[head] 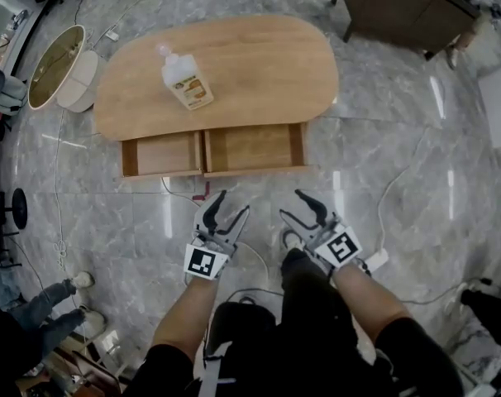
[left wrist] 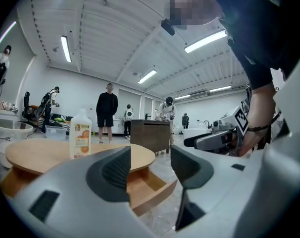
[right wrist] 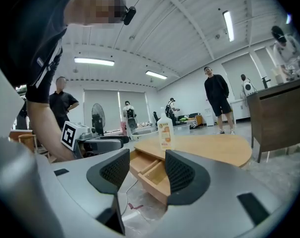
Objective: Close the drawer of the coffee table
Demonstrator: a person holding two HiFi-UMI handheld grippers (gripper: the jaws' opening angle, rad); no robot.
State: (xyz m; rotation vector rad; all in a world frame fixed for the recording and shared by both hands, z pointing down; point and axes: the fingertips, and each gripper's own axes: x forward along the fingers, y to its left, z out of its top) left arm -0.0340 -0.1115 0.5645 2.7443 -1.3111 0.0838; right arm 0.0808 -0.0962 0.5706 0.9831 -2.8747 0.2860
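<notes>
While the drawer [head: 255,149] stands open at the near edge of the counter [head: 259,64], the left gripper [head: 232,203] and right gripper [head: 292,203] are held clear, jaws spread.

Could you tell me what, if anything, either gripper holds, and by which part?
Nothing: the left gripper and the right gripper are both open and empty.

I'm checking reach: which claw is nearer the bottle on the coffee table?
Left. The left claw hangs in front of the open drawer, roughly in line with the bottle; the right claw is off to the right, farther from it.
</notes>
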